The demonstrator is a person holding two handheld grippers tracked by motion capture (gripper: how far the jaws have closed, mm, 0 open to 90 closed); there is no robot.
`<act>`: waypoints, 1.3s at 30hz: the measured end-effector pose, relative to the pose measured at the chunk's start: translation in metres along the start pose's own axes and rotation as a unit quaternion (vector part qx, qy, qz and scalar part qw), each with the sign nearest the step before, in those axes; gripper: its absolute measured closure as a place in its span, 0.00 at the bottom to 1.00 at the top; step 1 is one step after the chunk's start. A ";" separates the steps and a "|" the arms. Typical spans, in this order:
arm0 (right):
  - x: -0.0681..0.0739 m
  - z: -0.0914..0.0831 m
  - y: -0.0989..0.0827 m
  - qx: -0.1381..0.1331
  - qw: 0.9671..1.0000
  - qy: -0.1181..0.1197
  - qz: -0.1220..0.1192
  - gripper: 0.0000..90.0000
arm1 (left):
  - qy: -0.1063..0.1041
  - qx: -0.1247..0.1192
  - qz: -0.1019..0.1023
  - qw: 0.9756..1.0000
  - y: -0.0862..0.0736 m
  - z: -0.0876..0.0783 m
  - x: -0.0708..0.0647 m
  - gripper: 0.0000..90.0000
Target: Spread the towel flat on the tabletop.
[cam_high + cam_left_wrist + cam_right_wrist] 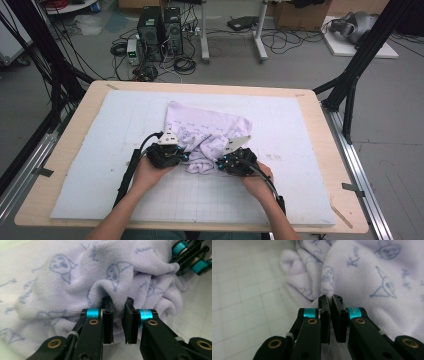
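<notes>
Two grippers, left gripper (186, 157) and right gripper (219, 163), each pinching the towel (207, 131) near edge; advice: lift evenly, keeping both pinches firm.

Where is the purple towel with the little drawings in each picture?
High view: the towel lies crumpled mid-table, between the left gripper and the right gripper.
Left gripper view: it spreads across the top and middle, a fold pinched in the jaws.
Right gripper view: upper right, an edge pinched.
Shared landmark: the blue doodle print.
</notes>
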State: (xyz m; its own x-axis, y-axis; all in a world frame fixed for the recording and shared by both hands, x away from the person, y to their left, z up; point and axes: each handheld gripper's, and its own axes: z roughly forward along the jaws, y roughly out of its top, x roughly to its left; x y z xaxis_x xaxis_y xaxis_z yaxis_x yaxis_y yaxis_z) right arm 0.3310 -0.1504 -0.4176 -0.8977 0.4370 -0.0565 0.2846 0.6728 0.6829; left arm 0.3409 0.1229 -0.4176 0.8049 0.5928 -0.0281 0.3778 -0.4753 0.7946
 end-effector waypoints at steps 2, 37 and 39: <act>0.000 -0.004 0.000 -0.010 1.000 0.003 0.003 0.96 | 0.000 -0.006 0.000 1.000 0.001 -0.007 0.000 0.89; -0.060 -0.066 0.002 -0.058 0.995 -0.048 0.063 0.82 | 0.048 -0.042 -0.053 0.997 0.009 -0.058 0.054 0.56; -0.047 -0.074 0.003 -0.068 0.996 -0.040 0.050 0.80 | 0.039 -0.042 -0.042 0.997 0.007 -0.063 0.044 0.55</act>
State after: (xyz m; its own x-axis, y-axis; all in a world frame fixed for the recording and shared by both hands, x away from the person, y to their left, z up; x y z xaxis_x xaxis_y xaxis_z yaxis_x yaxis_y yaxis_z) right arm 0.3489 -0.2132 -0.3591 -0.8354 0.5484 -0.0375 0.3181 0.5380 0.7806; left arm 0.3503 0.1868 -0.3755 0.7332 0.6780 -0.0518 0.3994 -0.3677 0.8398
